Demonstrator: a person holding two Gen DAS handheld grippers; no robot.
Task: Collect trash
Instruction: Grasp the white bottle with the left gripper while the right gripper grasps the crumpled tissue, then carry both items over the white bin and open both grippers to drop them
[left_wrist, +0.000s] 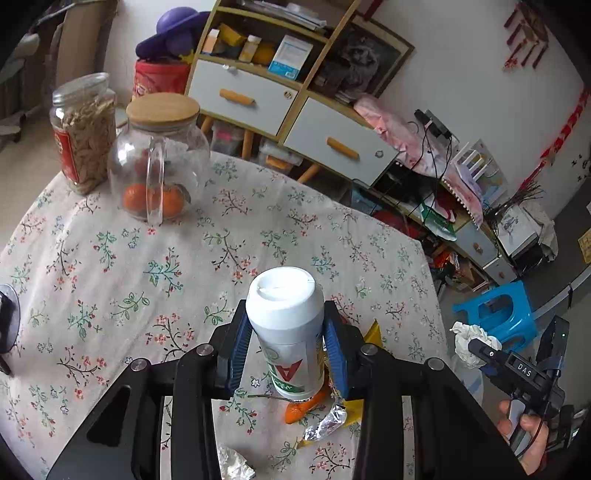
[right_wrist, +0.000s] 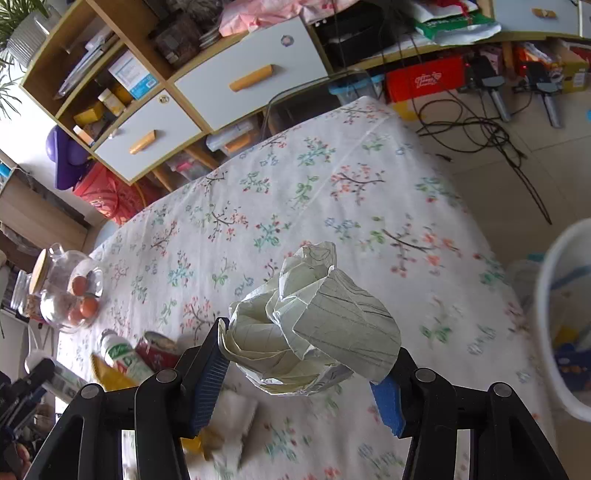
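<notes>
My left gripper (left_wrist: 286, 345) is shut on a white plastic bottle (left_wrist: 286, 325) with a green and red label, held above the flowered tablecloth (left_wrist: 147, 277). Under it lie an orange peel (left_wrist: 303, 408), a foil wrapper (left_wrist: 327, 424) and a yellow wrapper (left_wrist: 373, 334). A crumpled tissue (left_wrist: 234, 465) lies near the bottom edge. My right gripper (right_wrist: 301, 354) is shut on a crumpled paper ball (right_wrist: 310, 325) above the table; it also shows in the left wrist view (left_wrist: 471, 341). A white bin (right_wrist: 565, 317) with trash inside stands at the right edge.
A glass jar of oranges with a wooden lid (left_wrist: 160, 162) and a glass jar of dry food (left_wrist: 85, 129) stand at the table's far side. A shelf unit with drawers (left_wrist: 288, 96) is behind. A blue stool (left_wrist: 498, 314) and cables (right_wrist: 480, 129) are on the floor.
</notes>
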